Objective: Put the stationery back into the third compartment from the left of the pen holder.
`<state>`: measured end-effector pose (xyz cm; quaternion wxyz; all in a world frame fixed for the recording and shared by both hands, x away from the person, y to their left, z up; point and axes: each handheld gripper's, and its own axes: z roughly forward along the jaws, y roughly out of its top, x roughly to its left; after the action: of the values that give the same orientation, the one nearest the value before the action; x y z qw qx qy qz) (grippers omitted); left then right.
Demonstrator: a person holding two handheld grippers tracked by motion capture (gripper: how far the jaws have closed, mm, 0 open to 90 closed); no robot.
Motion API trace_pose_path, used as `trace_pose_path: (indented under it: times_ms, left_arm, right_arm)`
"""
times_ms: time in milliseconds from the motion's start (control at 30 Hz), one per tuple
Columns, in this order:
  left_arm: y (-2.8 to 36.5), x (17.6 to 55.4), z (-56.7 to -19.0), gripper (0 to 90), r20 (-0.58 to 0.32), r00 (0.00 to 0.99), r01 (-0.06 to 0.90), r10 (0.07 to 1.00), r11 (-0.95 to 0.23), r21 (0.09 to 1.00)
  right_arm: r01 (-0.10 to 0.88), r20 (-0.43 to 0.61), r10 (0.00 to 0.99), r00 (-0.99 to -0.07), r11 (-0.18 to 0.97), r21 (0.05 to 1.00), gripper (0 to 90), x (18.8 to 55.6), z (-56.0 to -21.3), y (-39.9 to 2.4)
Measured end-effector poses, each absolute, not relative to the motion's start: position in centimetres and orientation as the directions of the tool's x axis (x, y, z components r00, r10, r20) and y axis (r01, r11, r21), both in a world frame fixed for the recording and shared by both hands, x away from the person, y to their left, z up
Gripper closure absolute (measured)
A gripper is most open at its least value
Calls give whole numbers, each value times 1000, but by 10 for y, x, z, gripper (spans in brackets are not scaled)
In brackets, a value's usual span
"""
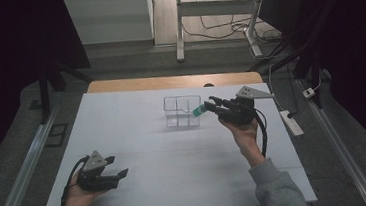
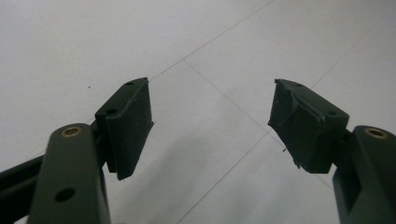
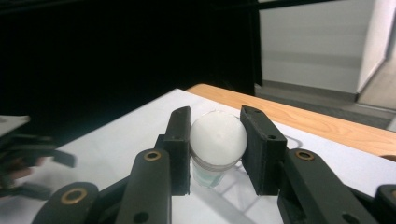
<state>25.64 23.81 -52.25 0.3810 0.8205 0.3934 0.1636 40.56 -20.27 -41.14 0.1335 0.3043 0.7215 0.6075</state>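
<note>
My right gripper (image 1: 212, 104) is raised over the right side of the white table (image 1: 140, 152), shut on a small teal bottle (image 1: 199, 111). The bottle points left, at the right rim of a clear two-compartment box (image 1: 181, 111). In the right gripper view the bottle's round white end (image 3: 218, 135) sits pinched between both pads of the right gripper (image 3: 217, 144), with the clear box just beyond it. My left gripper (image 1: 119, 176) rests low near the table's front left corner. In its own view the left gripper (image 2: 210, 121) is open over bare white surface, with nothing between its pads.
A strip of wooden tabletop (image 1: 174, 81) shows behind the white cover. A white power strip (image 1: 291, 122) lies on the floor to the right. Desk legs and cables (image 1: 214, 27) stand farther back. Dark curtains flank both sides.
</note>
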Motion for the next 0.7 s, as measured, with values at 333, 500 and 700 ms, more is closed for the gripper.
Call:
trace_pose_path:
  times_ms: [333,500,700]
  left_arm:
    - [240,257,-525,283,-37,636,530,771,-401,747]
    - [238,258,-526,278,-38,642,530,766,-408,743]
    - [235,259,-527,268,-36,650,531,759,-420,736]
  right_arm:
    - [336,173,677,-716,116,935,639,449,-419,-190]
    - [346,171,692,-701,121,931,638,460,-419,-185]
    - [378,186,698,-691,129,917,459,466,-429,-175]
